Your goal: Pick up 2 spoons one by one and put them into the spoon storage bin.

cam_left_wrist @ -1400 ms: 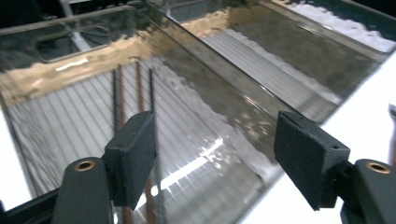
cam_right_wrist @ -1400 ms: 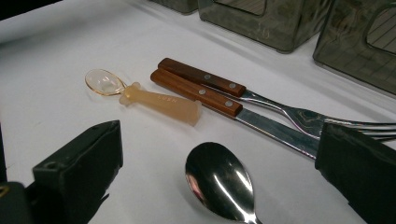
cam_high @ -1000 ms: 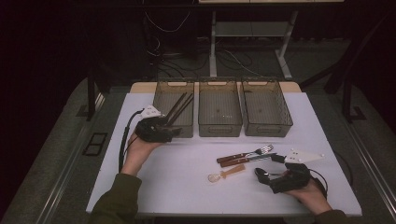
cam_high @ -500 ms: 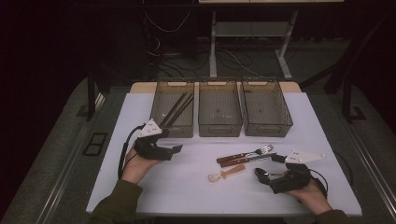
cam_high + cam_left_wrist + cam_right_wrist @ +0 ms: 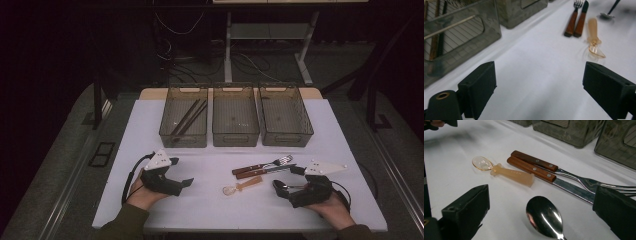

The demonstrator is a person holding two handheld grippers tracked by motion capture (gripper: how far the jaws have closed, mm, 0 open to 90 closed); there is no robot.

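Dark room, grey floor (image 5: 60,190), white-legged desk (image 5: 265,30) behind.

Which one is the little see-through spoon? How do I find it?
Look at the white table, in front of the three grey bins. Beside the wooden-handled fork and knife lies the little spoon. It is the one piece that is pale orange and see-through, and much shorter than the shiny metal spoon.

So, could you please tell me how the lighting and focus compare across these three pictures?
High view: the white table is lit, the surrounding room dark. Left gripper view: the wooden-handled fork and translucent amber plastic spoon are soft, the far corner blurred. Right gripper view: the polished steel spoon is sharp and mirrors glare; the smoky plastic bins behind blur.
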